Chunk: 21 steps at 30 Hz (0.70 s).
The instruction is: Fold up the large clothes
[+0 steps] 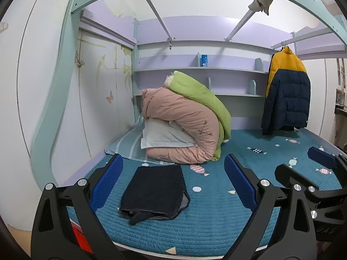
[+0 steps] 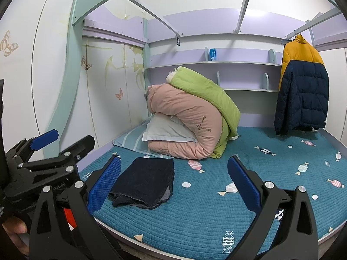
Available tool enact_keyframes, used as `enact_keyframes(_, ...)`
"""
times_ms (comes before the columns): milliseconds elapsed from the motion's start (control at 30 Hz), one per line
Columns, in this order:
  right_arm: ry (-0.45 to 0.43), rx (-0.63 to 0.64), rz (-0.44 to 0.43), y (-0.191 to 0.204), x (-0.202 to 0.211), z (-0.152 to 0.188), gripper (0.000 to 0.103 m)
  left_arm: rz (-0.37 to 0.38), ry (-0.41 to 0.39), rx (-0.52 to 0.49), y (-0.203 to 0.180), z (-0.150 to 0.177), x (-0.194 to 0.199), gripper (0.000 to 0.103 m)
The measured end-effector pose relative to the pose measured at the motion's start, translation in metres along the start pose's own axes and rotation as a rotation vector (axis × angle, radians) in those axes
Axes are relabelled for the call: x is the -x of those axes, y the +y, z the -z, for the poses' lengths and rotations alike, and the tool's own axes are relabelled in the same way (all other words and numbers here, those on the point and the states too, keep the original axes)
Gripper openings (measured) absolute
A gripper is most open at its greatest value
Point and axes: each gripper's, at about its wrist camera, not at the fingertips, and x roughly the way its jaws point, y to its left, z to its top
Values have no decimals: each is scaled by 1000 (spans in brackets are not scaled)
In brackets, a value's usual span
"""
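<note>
Dark garment (image 1: 155, 191) lies folded on bed (image 1: 216, 223) before quilts (image 1: 184, 127); both tongs (image 1: 173, 182) (image 2: 173, 184) wide open, empty; next: fetch another garment.

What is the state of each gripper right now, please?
Left gripper: open, holding nothing, above the folded dark garment.
Right gripper: open, holding nothing, over the teal bed cover.

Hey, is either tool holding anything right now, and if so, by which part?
Nothing is held. The left tool and right tool are both open and empty; the folded dark garment lies free on the bed.
</note>
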Motion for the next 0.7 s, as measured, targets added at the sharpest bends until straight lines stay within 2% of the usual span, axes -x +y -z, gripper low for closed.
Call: enact_keyframes(700,1,-2,2,-2,0,0,95,-17,-3,-8,2,-1,-1,95)
